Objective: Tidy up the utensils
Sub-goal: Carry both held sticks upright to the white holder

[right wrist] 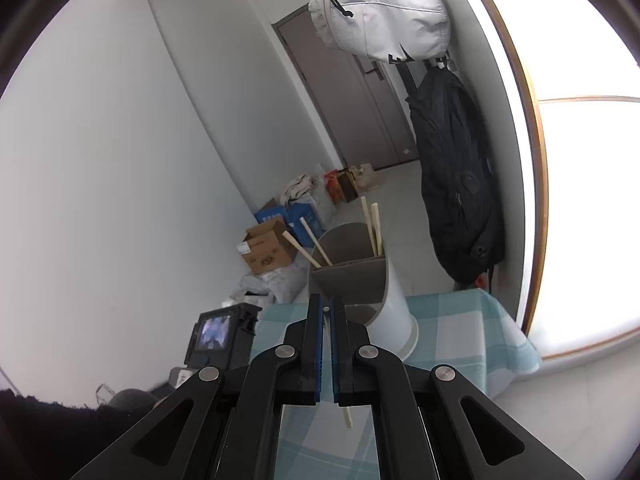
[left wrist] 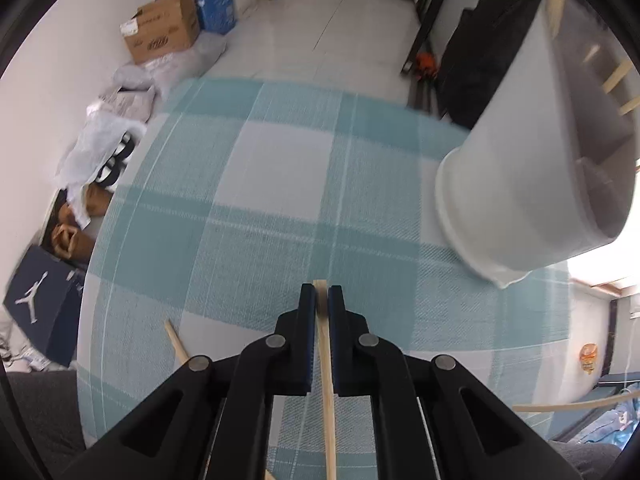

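— Pale wood is what both tools carry: the left gripper [left wrist: 321, 294] has its jaws clenched on a thin pale wooden chopstick [left wrist: 325, 364], which runs straight back between them toward the camera.

— And the surface under it?

— A desk under a teal-and-white checked cloth [left wrist: 256, 208]. A second wooden stick [left wrist: 176, 340] lies on the cloth just left of that gripper, and a third stick [left wrist: 568, 405] lies at the lower right edge.

— Where is the holder?

— The tall white plastic utensil holder with grey inner dividers [left wrist: 532, 184] stands on the cloth at the upper right of the left view. In the right view the same holder [right wrist: 390, 300] sits just beyond the right gripper [right wrist: 326, 306], with four chopsticks [right wrist: 314, 242] leaning out of its compartments.

— Is the right gripper holding anything?

— Its jaws are clenched on another pale chopstick [right wrist: 347, 416]; one end shows between the tips and the other pokes out below the pads.

— Anything else around?

— A brown cardboard box [left wrist: 164, 26] on the floor, and a black backpack [right wrist: 456, 184] hanging by the window.
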A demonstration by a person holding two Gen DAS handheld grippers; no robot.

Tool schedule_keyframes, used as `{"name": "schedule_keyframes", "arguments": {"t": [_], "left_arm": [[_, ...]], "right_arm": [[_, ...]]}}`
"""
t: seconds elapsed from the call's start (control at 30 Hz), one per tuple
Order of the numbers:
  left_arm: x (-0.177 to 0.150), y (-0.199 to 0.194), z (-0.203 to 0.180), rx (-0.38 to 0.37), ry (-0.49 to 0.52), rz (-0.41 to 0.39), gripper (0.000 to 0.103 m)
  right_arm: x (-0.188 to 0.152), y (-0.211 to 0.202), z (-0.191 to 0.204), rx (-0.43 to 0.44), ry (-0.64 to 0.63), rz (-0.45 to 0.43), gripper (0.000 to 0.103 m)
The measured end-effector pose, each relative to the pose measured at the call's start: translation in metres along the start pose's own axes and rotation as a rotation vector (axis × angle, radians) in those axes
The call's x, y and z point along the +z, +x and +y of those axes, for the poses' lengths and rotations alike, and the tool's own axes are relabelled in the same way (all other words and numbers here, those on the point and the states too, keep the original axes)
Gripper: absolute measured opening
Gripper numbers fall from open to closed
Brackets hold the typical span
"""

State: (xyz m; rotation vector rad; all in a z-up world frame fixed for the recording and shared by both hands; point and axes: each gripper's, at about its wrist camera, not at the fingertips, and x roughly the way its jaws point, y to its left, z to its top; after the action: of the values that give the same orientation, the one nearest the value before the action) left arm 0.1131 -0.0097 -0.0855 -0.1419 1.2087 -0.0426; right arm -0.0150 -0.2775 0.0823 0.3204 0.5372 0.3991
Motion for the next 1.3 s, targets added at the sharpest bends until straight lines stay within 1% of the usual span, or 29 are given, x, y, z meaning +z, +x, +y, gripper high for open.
{"name": "schedule_keyframes", "arguments": {"t": [0.17, 0.23, 0.37, 0.5, 0.57, 0.67, 0.87, 1.0, 1.07, 1.13, 1.23, 1.3], "left_arm": [[0.003, -0.030, 0.009, -0.078, 0.008, -0.142, 0.002], [0.003, -0.046, 0.014, -0.113, 0.013, -0.211, 0.002], [-0.005, -0.080, 0.008, -0.176, 0.077, -0.356, 0.002], [-0.010, -0.102, -0.001, -0.229, 0.168, -0.454, 0.002], [-0.008, -0.109, 0.000, -0.263, 0.197, -0.475, 0.002], [-0.005, -0.118, -0.003, -0.284, 0.227, -0.489, 0.002], [-0.002, -0.132, -0.010, -0.285, 0.294, -0.513, 0.002], [-0.002, -0.148, -0.015, -0.292, 0.320, -0.523, 0.002], [0.002, -0.155, -0.020, -0.270, 0.330, -0.511, 0.002], [0.007, -0.164, -0.024, -0.266, 0.336, -0.503, 0.002], [0.015, -0.181, -0.029, -0.282, 0.339, -0.506, 0.002], [0.022, -0.194, -0.032, -0.309, 0.334, -0.509, 0.002]], "right_arm": [[-0.003, 0.010, 0.007, -0.012, -0.013, 0.020, 0.003], [-0.005, 0.014, 0.010, -0.010, -0.017, 0.024, 0.003], [-0.007, 0.022, 0.017, -0.008, -0.032, 0.041, 0.003], [-0.006, 0.027, 0.024, -0.012, -0.045, 0.047, 0.003], [-0.005, 0.027, 0.027, -0.016, -0.054, 0.043, 0.003], [-0.002, 0.028, 0.033, -0.027, -0.067, 0.034, 0.002], [0.002, 0.032, 0.042, -0.045, -0.078, 0.026, 0.002], [0.010, 0.029, 0.047, -0.045, -0.077, 0.012, 0.002], [0.017, 0.026, 0.051, -0.044, -0.081, 0.001, 0.002], [0.027, 0.021, 0.055, -0.046, -0.091, -0.018, 0.002], [0.046, 0.011, 0.060, -0.047, -0.105, -0.049, 0.002], [0.062, 0.006, 0.061, -0.049, -0.110, -0.070, 0.002]]}}
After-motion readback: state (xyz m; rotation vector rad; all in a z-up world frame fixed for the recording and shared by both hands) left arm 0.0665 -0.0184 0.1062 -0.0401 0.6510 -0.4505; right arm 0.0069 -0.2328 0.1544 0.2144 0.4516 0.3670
